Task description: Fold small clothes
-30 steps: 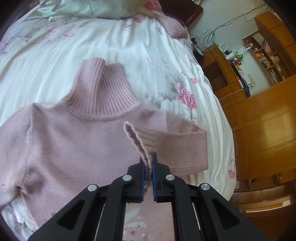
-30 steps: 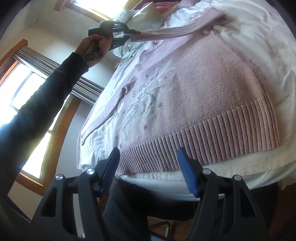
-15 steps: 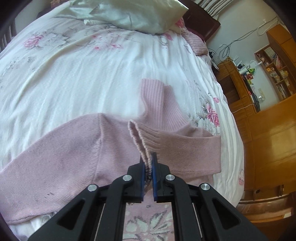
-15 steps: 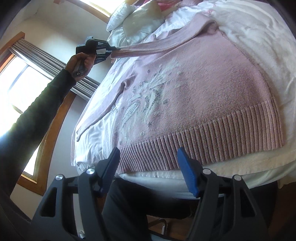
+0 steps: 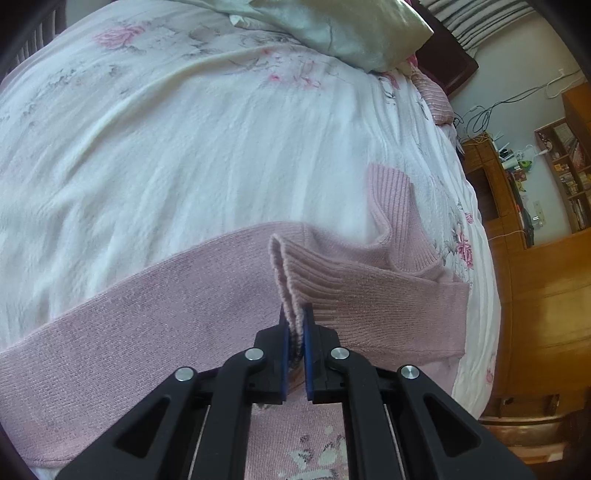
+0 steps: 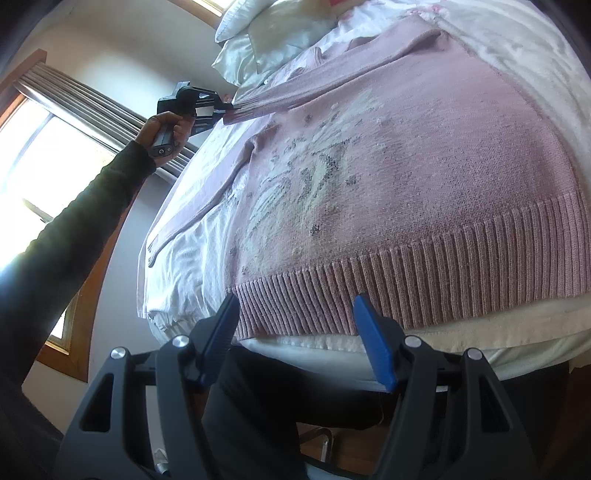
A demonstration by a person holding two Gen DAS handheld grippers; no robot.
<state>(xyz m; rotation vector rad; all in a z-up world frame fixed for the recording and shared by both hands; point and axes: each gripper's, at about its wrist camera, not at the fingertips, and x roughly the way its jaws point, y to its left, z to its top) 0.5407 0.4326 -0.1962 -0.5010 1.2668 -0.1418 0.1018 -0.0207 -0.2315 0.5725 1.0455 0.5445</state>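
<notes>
A pink knitted turtleneck sweater (image 6: 424,177) with a pale leaf pattern lies flat on the bed, its ribbed hem toward the near edge. My left gripper (image 5: 296,325) is shut on the ribbed cuff (image 5: 291,273) of one sleeve (image 5: 388,299), which is drawn across the chest; the collar (image 5: 395,206) lies beyond it. In the right wrist view the left gripper (image 6: 225,107) holds that sleeve (image 6: 317,85) stretched above the sweater. My right gripper (image 6: 295,325) hangs open just off the hem (image 6: 443,288), nothing between its fingers. The other sleeve (image 6: 199,206) lies out on the sheet.
The bed has a white floral sheet (image 5: 184,147) and pale pillows (image 5: 354,26) at its head. Wooden cabinets and shelves (image 5: 535,258) stand past the bed's far side. A window with curtains (image 6: 74,122) is on the other side. A person's dark sleeve (image 6: 74,229) reaches over the bed.
My left gripper has carried the sleeve cuff sideways across the sweater's chest, past the collar and toward the other sleeve. The right gripper has stayed open at the hem.
</notes>
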